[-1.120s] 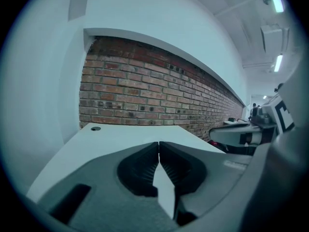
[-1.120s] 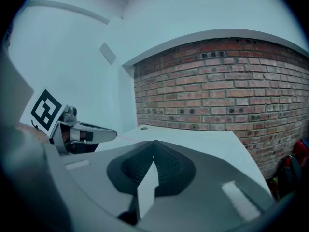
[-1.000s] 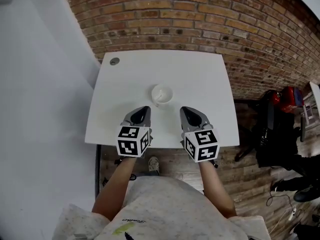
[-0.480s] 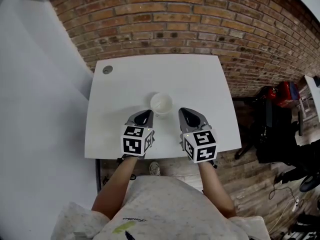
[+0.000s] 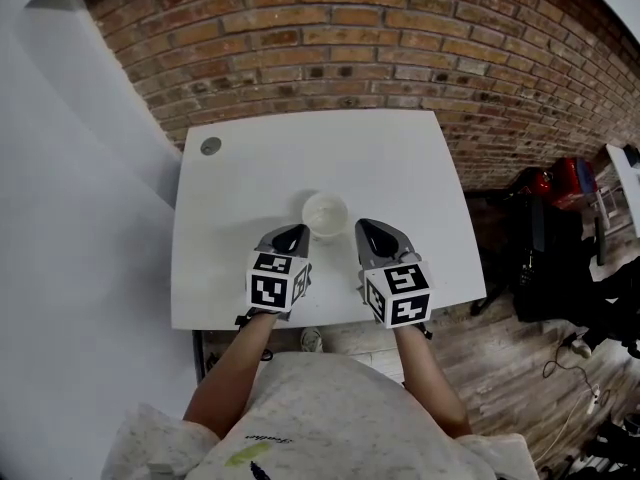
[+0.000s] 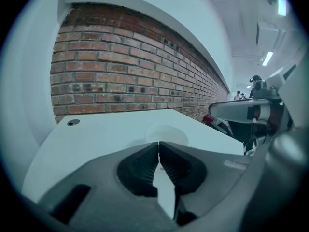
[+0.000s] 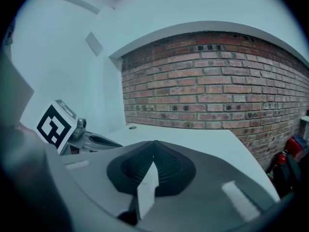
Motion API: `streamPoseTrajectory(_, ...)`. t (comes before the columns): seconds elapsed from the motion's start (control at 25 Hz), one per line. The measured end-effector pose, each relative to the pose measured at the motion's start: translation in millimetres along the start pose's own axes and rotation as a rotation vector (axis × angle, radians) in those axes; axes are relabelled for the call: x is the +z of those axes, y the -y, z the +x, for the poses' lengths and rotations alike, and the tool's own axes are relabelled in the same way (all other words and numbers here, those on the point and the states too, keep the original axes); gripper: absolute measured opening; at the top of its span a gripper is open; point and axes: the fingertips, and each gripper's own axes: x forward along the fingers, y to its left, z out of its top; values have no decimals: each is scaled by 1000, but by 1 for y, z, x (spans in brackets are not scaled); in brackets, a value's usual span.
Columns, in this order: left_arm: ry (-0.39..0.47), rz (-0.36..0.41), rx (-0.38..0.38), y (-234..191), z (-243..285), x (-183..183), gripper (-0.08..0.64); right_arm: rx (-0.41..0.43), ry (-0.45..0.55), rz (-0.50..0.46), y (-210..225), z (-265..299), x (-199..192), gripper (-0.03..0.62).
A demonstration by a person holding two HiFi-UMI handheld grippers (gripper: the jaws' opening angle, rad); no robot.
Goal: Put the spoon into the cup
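A small white cup [image 5: 325, 214] stands on the white table [image 5: 400, 158], near its middle. I cannot make out the spoon in any view; the inside of the cup looks plain white from above. My left gripper [image 5: 291, 237] is shut and empty, its tips just short of the cup's left side. My right gripper [image 5: 371, 232] is shut and empty too, close to the cup's right side. In the left gripper view the cup [image 6: 166, 133] sits right beyond the closed left gripper [image 6: 158, 143]. The right gripper view shows only the closed right gripper [image 7: 154, 142] and the left gripper's marker cube [image 7: 55, 122].
A round grey grommet [image 5: 210, 146] sits in the table's far left corner. A brick wall [image 5: 400, 38] runs behind the table and a white wall [image 5: 70, 218] is to its left. Red and black gear [image 5: 560, 193] lies on the wooden floor at the right.
Both grippers have edged forward, so their tips now flank the cup more closely. The head view has shifted a little. Both grippers stay shut.
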Motion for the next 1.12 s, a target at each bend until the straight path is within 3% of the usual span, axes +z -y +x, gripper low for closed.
streamPoseTrajectory(0.44, -23, 14, -37, 1, 12, -1, 8, -33, -3, 12, 7, 0, -1, 9)
streamPoseTrajectory(0.72, -3, -8, -35, -2, 10, 1, 90, -32, -8, 19, 8, -2, -3, 8)
streamPoseTrajectory(1.12, 38, -28, -2, -1, -8, 7, 91, 5, -4, 6, -1, -9, -3, 9)
